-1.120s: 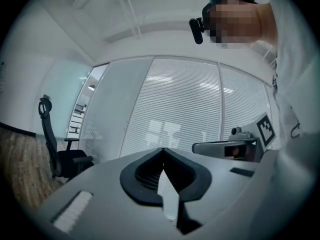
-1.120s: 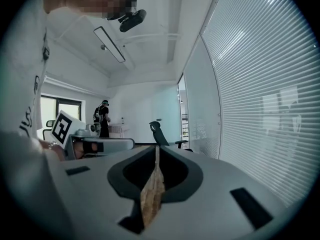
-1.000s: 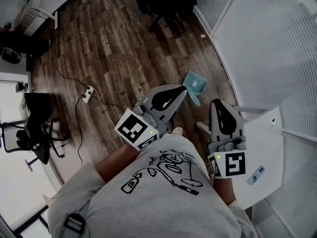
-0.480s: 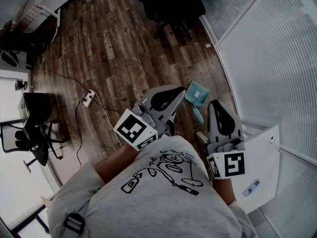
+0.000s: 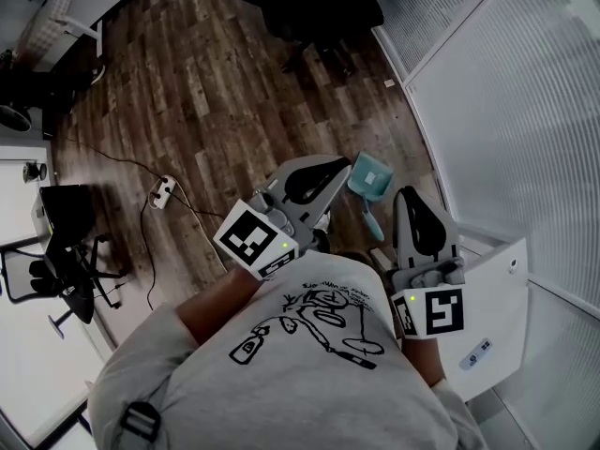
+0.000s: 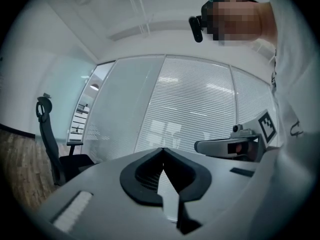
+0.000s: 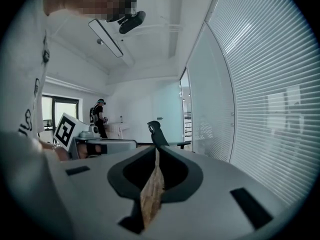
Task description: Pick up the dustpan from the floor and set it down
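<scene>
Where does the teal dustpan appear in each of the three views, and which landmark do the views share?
Head view: the dustpan lies on the floor, right of centre, near the blinds.
Left gripper view: not in it.
Right gripper view: not in it.
Shared landmark: the blinds, at the centre of the left gripper view and on the right side of the right gripper view.

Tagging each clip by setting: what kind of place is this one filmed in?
Most likely an office: a black swivel chair on wood-look floor, glass partition walls with blinds, and a power strip.
</scene>
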### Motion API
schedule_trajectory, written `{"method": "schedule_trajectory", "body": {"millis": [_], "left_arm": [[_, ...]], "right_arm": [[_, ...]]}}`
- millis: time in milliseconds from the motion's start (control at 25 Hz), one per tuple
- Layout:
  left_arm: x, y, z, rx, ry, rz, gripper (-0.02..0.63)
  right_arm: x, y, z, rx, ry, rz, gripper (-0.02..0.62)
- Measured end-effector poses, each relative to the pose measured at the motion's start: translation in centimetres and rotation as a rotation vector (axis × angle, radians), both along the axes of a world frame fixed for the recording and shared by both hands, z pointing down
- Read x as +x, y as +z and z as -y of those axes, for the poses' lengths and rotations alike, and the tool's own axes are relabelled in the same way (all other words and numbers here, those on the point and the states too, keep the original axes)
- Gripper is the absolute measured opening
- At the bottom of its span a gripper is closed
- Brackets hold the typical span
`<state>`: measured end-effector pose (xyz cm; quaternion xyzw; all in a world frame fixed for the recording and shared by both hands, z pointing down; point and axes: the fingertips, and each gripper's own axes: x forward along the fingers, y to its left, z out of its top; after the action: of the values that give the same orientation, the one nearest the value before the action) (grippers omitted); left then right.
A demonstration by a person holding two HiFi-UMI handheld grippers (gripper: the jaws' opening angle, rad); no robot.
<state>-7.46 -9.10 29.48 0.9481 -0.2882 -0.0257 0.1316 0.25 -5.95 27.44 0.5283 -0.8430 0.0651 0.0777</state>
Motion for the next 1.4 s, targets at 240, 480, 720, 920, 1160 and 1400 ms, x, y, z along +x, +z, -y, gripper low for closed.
{"method": "schedule_trajectory", "body": {"millis": [240,480,720,920,1160,1400], "left_arm": [[2.7,-0.2,0.5,-0.002,0.036,0.002,0.002],[6.6,-1.3,-0.8,0.010,0.069,-0.008,0.002],[10.4,-2.0,-2.3,0.021,0.102,-0.042,0.002],[12.4,-2.4,-3.2,0.026,0.117,-0.044,0.002],[12.9,-2.3,-3.6,0.033,0.101,-0.027,0.002],[12.9,-1.9,-3.8,0.028,0.083,-0.026,0.002]], "right_arm": [[2.9,-0.2,0.4,0.004,0.050,0.014,0.021],[6.7,-1.5,-0.9,0.043,0.089,0.010,0.021],[10.6,-1.7,-2.5,0.042,0.125,-0.006,0.021],[12.8,-1.9,-3.4,0.043,0.146,-0.002,0.021],[13.3,-2.1,-4.0,0.060,0.137,0.003,0.021],[13.4,-1.5,-4.0,0.051,0.126,0.005,0.021]]}}
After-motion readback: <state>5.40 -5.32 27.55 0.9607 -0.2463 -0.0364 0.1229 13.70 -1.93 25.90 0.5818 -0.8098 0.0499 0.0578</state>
